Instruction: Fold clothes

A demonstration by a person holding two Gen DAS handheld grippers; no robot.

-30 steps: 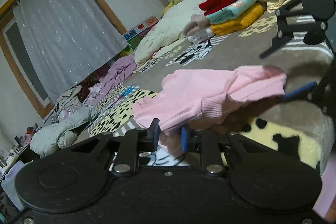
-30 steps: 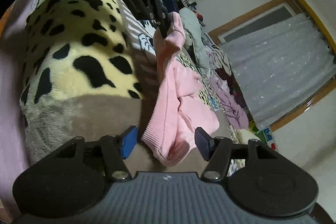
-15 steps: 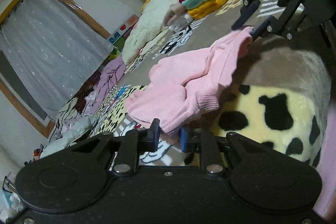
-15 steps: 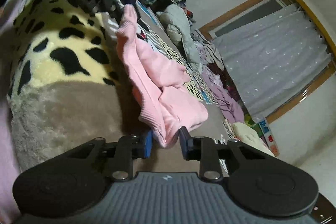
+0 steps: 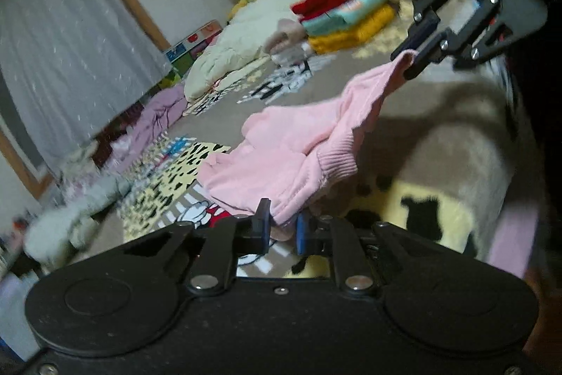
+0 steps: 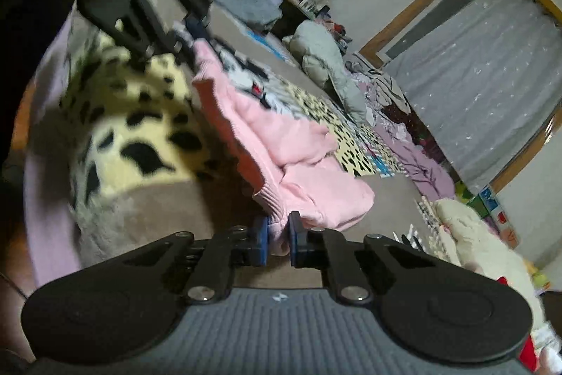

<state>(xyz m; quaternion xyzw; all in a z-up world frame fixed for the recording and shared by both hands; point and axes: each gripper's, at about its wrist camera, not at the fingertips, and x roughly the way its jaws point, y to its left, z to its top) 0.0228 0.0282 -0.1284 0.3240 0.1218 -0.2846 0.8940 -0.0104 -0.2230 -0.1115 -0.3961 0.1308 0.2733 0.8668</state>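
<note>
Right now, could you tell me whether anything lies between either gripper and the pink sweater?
Nothing does. The left gripper and the right gripper each have their jaws closed on an edge of the pink sweater, which hangs between them above the blanket.

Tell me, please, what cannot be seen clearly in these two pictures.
- Pink garment: crumpled, so its type is unclear, both views.
- Folded pile: motion blur hides details, left view.
- Blanket: its near part is covered by the right tongs; the left tongs cover it likewise.

Black hand-held gripper [image 5: 282, 229] with blue fingertip pads [image 5: 301, 231] and silver screws.
</note>
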